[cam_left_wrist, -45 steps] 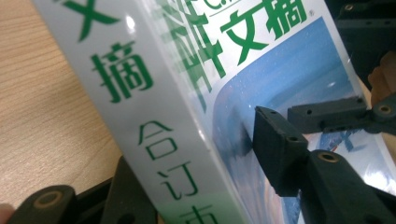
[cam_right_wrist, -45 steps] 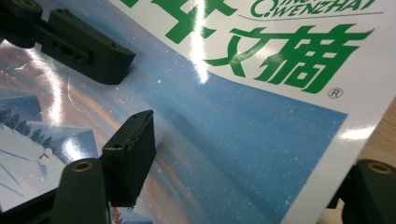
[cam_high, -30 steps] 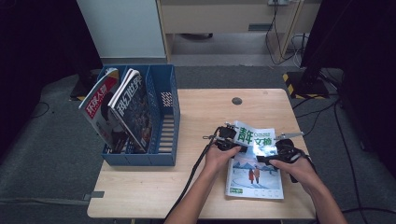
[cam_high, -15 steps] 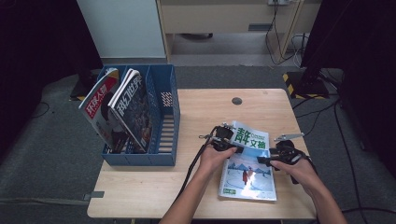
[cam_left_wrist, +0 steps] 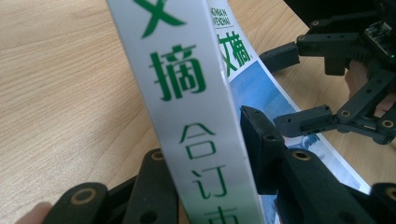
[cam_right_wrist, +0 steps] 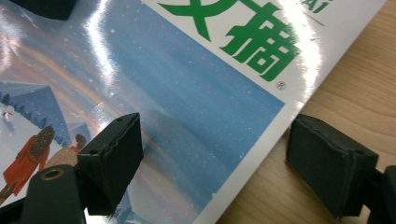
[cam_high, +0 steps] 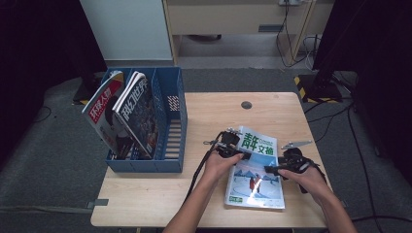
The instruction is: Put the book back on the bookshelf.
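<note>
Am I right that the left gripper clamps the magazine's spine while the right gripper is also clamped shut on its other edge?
Not quite: the right gripper is open, its jaws astride the magazine's edge without pressing, as the right gripper view shows. The left gripper does clamp the spine.

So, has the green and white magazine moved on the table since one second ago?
Yes. The magazine has slid toward the person's edge and slightly left, away from the round grey cap in the table.

Bright overhead light on the pale table (cam_high: pixel 209 116) while the surrounding floor falls dark, white glare streaking the glossy magazine cover (cam_right_wrist: pixel 201 93), and the nearest jaws going soft and blurred.
</note>
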`<action>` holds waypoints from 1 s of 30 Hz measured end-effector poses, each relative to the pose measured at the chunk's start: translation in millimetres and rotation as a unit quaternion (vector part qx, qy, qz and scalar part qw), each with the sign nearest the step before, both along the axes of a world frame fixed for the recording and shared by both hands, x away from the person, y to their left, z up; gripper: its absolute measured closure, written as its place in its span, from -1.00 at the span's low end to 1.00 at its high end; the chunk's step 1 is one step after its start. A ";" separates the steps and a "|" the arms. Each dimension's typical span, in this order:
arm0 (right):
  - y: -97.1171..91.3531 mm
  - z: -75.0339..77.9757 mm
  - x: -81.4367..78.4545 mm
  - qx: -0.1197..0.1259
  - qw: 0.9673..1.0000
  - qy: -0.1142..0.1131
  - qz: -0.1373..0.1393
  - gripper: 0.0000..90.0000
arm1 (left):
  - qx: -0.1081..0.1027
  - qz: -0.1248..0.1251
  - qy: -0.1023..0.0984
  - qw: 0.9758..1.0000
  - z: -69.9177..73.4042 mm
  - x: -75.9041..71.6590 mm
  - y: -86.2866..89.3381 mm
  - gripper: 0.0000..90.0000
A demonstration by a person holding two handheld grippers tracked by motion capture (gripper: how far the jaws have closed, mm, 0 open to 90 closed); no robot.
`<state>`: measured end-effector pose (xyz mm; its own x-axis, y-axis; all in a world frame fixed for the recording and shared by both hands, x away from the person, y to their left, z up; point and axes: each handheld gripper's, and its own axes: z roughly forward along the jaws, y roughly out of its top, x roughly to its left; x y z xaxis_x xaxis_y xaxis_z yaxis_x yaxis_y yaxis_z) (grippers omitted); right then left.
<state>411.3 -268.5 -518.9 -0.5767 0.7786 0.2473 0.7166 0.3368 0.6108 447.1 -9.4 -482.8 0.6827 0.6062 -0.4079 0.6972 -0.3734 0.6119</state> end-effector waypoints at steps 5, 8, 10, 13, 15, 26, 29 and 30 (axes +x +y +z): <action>2.9 -0.5 -0.9 0.001 1.000 0.006 0.008 -0.57 | 0.002 -0.001 -0.001 1.000 1.5 -0.9 3.7 0.50; 3.8 0.2 -1.5 0.002 1.000 0.010 0.012 -0.53 | 0.004 -0.005 -0.004 1.000 2.4 -0.8 5.5 0.50; 4.3 0.8 -2.6 0.003 1.000 0.014 0.021 -0.48 | 0.006 -0.005 -0.003 1.000 3.1 -0.7 6.3 0.50; 5.1 1.0 -3.3 0.002 1.000 0.015 0.021 -0.48 | 0.007 -0.006 -0.004 1.000 3.5 -0.7 6.7 0.50; 5.7 1.2 -3.3 0.002 1.000 0.016 0.020 -0.47 | 0.008 -0.007 -0.005 1.000 3.7 -0.5 7.0 0.50; 6.4 1.3 -2.9 0.005 1.000 0.019 0.022 -0.45 | 0.010 -0.006 -0.008 1.000 2.5 0.9 5.4 0.47; 6.6 1.4 -2.8 0.006 1.000 0.021 0.021 -0.45 | 0.008 -0.007 -0.013 1.000 2.5 0.9 4.8 0.45; 6.6 1.4 -2.8 0.006 1.000 0.021 0.021 -0.45 | 0.008 -0.007 -0.013 1.000 2.3 0.9 4.9 0.45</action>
<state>408.4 -261.8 -517.5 -0.5972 0.7511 0.2814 0.7271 0.3587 0.5854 448.0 -4.4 -480.4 0.7016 0.6030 -0.3797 0.6755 -0.3931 0.6238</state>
